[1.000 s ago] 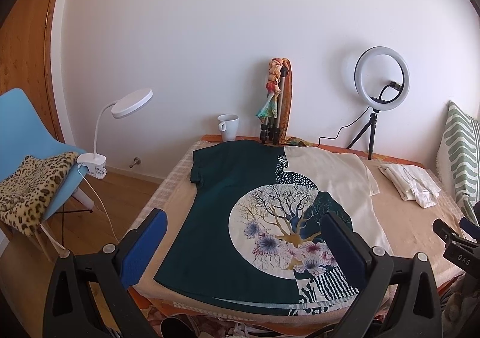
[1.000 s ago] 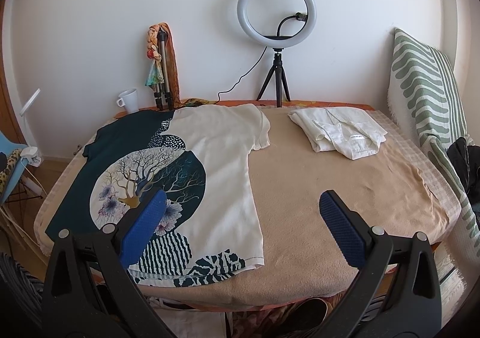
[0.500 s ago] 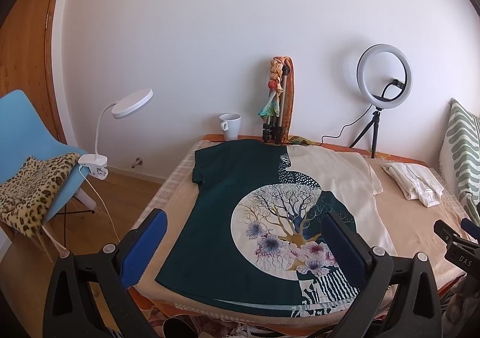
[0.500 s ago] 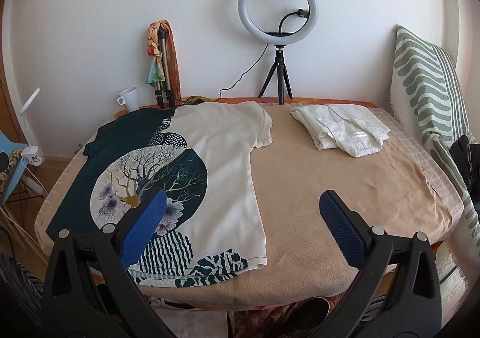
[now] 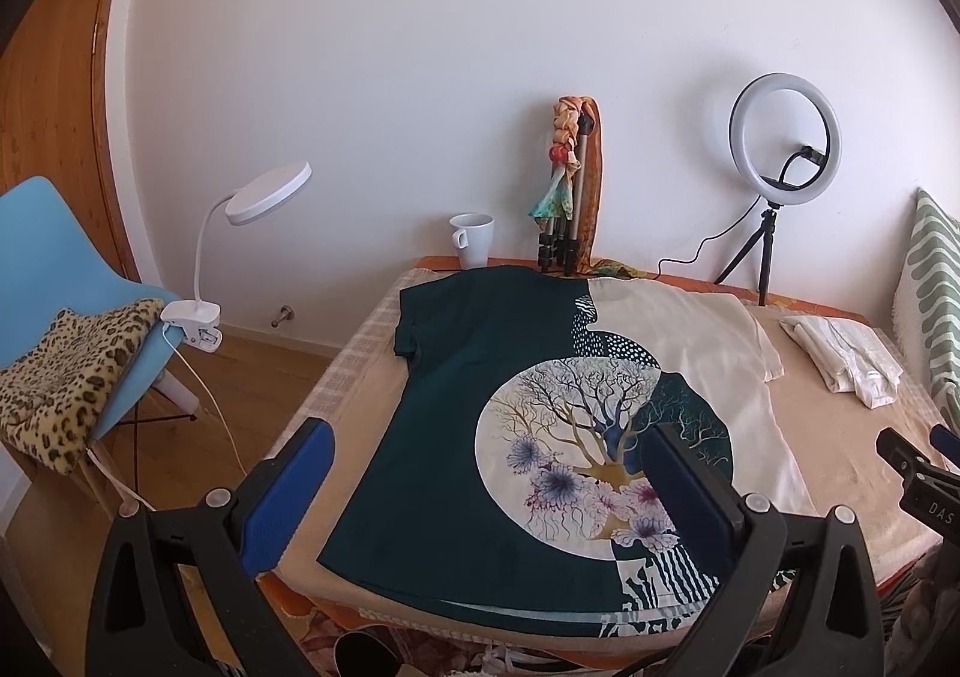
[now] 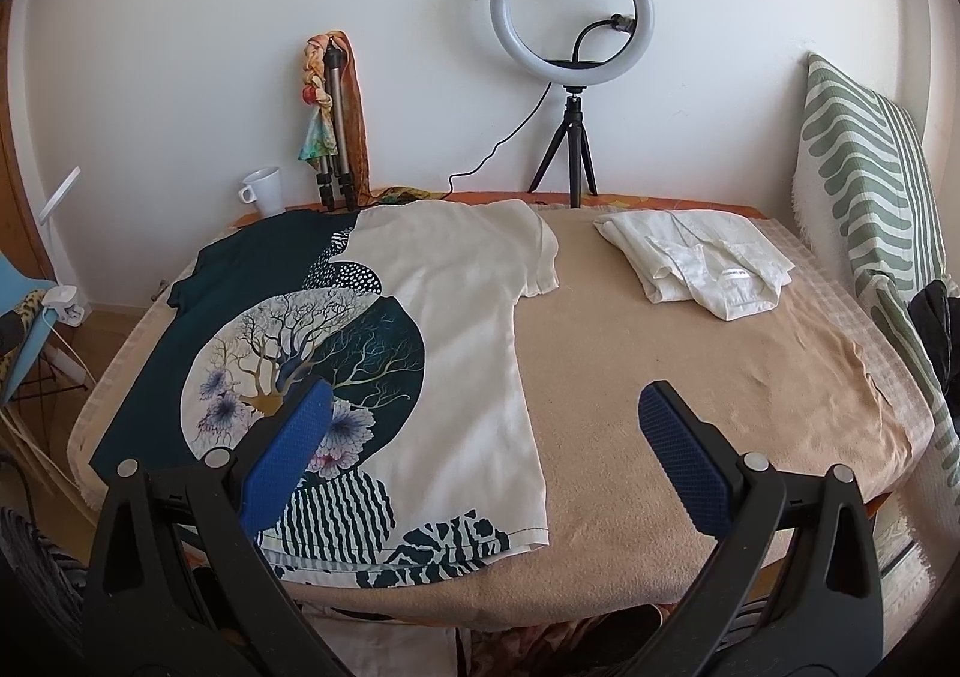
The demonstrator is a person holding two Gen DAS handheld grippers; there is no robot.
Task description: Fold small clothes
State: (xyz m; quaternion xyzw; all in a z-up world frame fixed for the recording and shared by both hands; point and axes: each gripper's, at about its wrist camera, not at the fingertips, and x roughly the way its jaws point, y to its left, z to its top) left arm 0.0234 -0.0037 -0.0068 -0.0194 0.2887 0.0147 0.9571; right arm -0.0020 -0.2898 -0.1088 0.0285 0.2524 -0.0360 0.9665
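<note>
Both tongs, left [image 5: 480, 488] and right [image 6: 486, 449], hang wide and empty above the near hem of the shirt [image 6: 384, 329] lying flat on the worktop [image 6: 690, 377], so each should pinch a hem corner squarely before folding.

T-shirt [image 5: 528, 425]: half dark green, half cream, tree print, spread flat on the counter [image 6: 690, 377].
White shirt [image 6: 696, 263]: folded, at back right, apart from T-shirt.
</note>
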